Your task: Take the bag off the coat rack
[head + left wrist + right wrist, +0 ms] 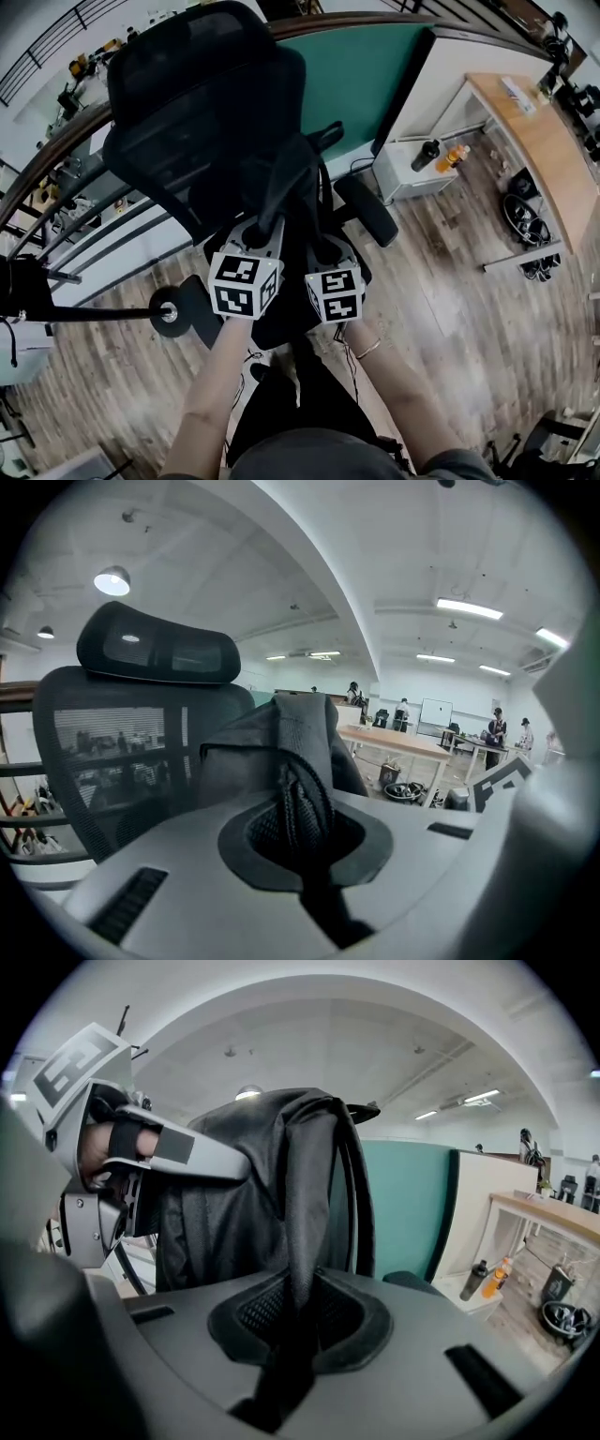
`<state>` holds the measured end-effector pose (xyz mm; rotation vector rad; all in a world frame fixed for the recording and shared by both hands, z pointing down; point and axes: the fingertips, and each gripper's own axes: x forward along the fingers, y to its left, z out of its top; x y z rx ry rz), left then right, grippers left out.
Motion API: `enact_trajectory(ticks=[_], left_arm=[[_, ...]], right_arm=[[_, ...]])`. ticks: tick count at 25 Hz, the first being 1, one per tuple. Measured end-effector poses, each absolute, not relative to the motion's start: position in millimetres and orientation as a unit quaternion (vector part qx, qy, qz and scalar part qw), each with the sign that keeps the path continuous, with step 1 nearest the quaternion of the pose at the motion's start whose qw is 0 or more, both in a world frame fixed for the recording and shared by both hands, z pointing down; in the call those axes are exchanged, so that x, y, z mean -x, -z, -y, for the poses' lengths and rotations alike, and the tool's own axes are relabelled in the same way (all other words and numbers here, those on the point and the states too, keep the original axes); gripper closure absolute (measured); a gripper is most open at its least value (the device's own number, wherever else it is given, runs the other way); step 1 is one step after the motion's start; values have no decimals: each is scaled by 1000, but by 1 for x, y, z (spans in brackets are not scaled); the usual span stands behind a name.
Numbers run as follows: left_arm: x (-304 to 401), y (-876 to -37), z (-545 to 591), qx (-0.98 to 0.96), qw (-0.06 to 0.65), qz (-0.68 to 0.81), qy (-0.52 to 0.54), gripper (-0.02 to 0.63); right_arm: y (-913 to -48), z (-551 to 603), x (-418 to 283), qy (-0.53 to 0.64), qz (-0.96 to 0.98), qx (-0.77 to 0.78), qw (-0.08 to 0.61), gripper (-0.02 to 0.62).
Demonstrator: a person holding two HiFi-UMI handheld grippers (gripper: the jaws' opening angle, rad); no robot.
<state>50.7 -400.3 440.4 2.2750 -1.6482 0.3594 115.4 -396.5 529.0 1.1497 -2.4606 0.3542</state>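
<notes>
Item: dark bag (246, 1194), off any hook, carried between two hand-held grippers directly in front of the black mesh office chair (187, 103).
Left gripper (302, 834): jaws closed tight on the bag's mesh strap (298, 794), on the chair's near side.
Right gripper (295, 1326): jaws clamped on a fabric band (302, 1232) hanging from the top of the bag, just beside the left gripper.
Bag body: upright, against the chair's backrest side. Black on black in the head view, so whether it touches the seat is unclear.
Behind the chair: green partition (361, 75).
Right of the chair: wooden desk (534, 141), well apart.
</notes>
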Motion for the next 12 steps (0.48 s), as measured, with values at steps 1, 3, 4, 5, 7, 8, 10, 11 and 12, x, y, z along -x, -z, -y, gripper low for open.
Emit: enact_trajectory(ticks=[1,3,4,5,7,8,10,11,12], left_arm=[[-54,-446,405,-796,157,571,-130,577],[-61,-459,412,-799,162,562,-141,577],[-63,-467,415,-799,165,559,-147,577],[-66,-474,418,-800,168,555,-154,577],[-71,-491,423,-800,176,548,-167,577],[-74,-500,426,-800,181,545,-173,577],[-78,-515,429,-801,192,537,-181,577],[-81,-522,429,-802,198,533,-183,577],[-84,-527,429,-803,203,530,-182,577]], right_arm=[[-535,399,-119,-133,876,-417,202,543],[-548,404,-125,-145,868,-426,208,543],[-555,405,-128,-148,865,-430,212,543],[-562,407,-131,-151,862,-432,217,541],[-577,410,-137,-154,856,-436,230,541],[-585,411,-140,-157,853,-438,236,541],[-600,413,-145,-168,844,-445,247,540],[-606,412,-148,-174,839,-449,251,540],[-610,411,-151,-179,835,-453,254,540]])
